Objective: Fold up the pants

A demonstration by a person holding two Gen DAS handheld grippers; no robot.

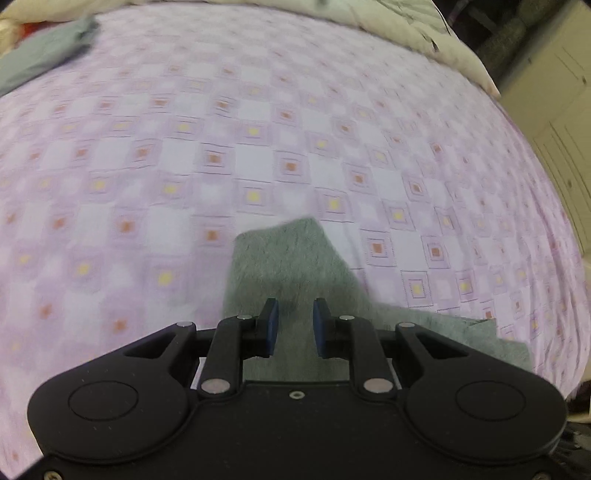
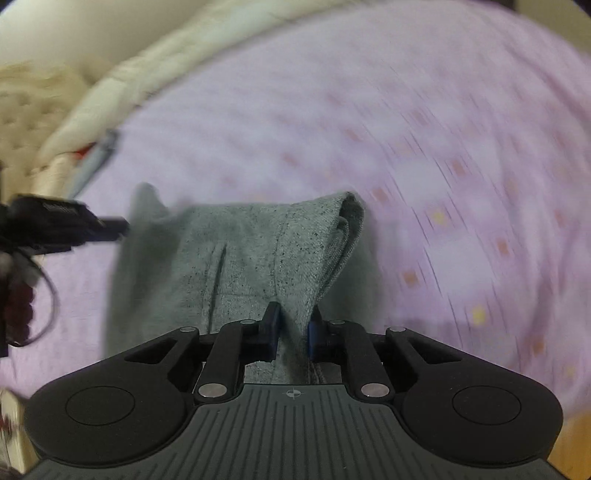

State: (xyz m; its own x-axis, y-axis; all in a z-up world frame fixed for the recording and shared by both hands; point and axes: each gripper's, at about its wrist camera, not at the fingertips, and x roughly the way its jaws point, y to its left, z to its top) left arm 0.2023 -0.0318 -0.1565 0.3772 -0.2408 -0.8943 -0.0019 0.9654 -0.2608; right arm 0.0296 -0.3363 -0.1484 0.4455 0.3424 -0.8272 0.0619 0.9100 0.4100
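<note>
The grey pants [image 2: 240, 240] lie bunched on the purple checked bed sheet [image 2: 406, 110]. My right gripper [image 2: 295, 314] is shut on a raised fold of them, with the cloth pinched between the blue pads. Their hem curls up at the far right of the fold. My left gripper [image 1: 295, 310] holds a flat grey corner of the pants [image 1: 288, 258], and the cloth runs between its narrowly spaced pads and sticks out ahead. In the right wrist view the left gripper [image 2: 118, 223] reaches in from the left to the lifted far-left edge of the pants.
A cream duvet [image 1: 406, 26] is bunched along the far edge of the bed sheet [image 1: 221, 147]. Another grey-green garment [image 1: 44, 48] lies at the far left. Pale cabinets [image 1: 554, 92] stand past the bed's right edge. A tufted headboard [image 2: 22, 110] is at the left.
</note>
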